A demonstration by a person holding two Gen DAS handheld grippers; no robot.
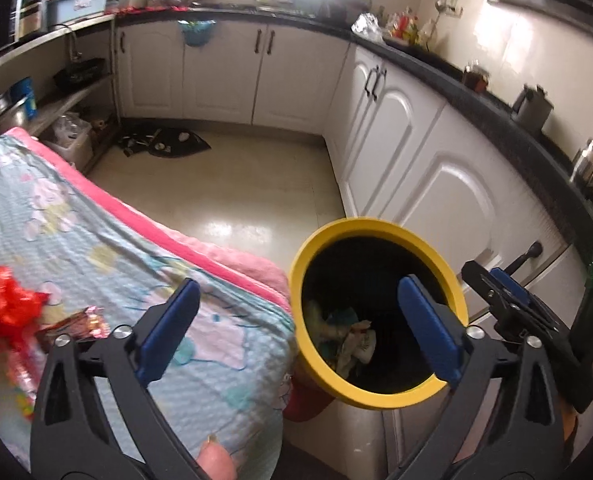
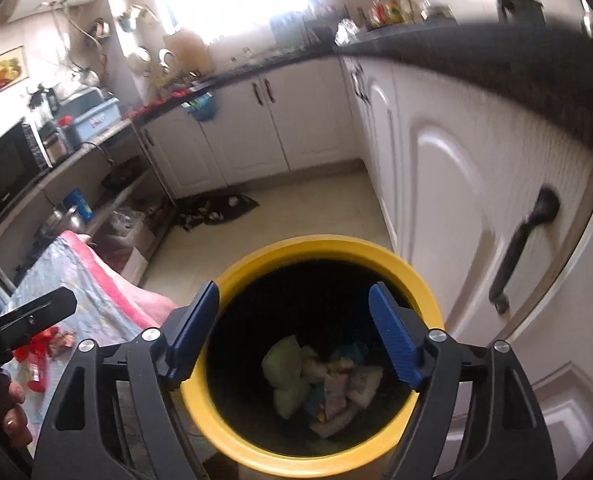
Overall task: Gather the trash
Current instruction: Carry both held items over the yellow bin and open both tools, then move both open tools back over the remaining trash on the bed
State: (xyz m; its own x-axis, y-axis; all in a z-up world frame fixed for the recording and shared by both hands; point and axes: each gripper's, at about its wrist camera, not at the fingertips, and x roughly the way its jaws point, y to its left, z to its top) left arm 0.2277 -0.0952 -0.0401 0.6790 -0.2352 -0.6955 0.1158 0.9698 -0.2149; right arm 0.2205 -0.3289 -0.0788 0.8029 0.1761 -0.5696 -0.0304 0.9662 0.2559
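Hanging over the round yellow-rimmed waste bin [image 2: 312, 356] with its dark inside, the right gripper [image 2: 296, 340] has its blue-padded jaws spread apart with nothing between them; the bin's mouth sits straight beneath and between the pads. The left gripper [image 1: 296, 332] likewise stands wide apart and empty, its right pad over the bin's opening and its left pad over the pale blue patterned cloth with a pink border [image 1: 96, 248] that covers the surface just beside the bin.

Down in the bin lies a heap of crumpled wrappers and paper scraps [image 2: 320, 380], pale green, white and pinkish, so part of the collecting looks done. What is left, by my judgement, lies on the cloth: a crumpled red shiny wrapper [image 1: 4, 312] and a small brown and pink foil packet [image 1: 80, 324], touching or nearly so, well to the left of the left gripper's jaws and outside them. A blurred colourful scrap below them may be more trash; I cannot tell. Next, the left gripper would need to swing over to those pieces.
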